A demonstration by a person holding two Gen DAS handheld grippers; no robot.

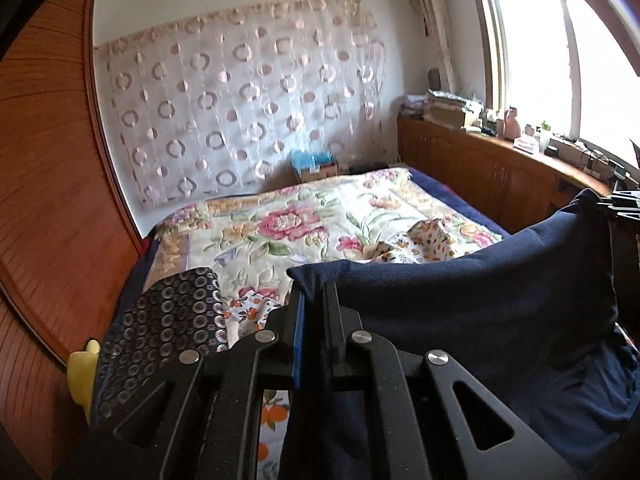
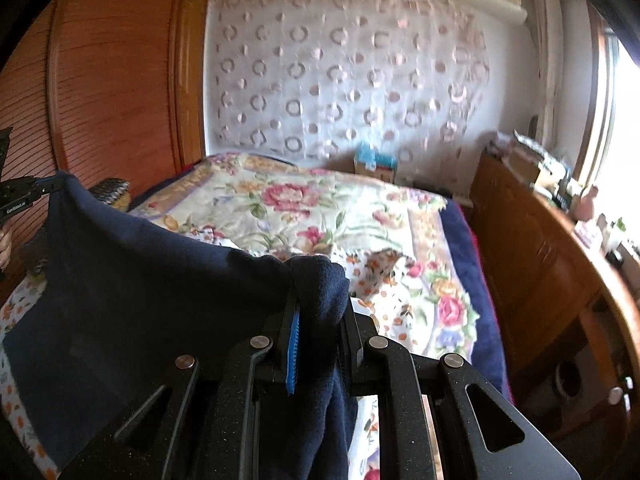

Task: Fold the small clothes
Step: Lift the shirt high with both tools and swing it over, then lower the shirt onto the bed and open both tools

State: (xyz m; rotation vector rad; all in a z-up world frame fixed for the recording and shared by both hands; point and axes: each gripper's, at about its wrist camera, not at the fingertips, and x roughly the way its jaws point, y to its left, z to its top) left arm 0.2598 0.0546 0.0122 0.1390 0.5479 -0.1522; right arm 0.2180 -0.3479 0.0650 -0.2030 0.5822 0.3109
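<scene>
Both claws, left and right, pinch navy garment above bed.

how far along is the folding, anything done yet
Nothing looks folded yet. In hand: the navy garment is lifted off the bed, stretched between the left gripper and the right gripper, each shut on a corner. Left to do: fold it, then the orange-print cloth lying crumpled on the floral quilt and the dark ring-patterned piece.
</scene>
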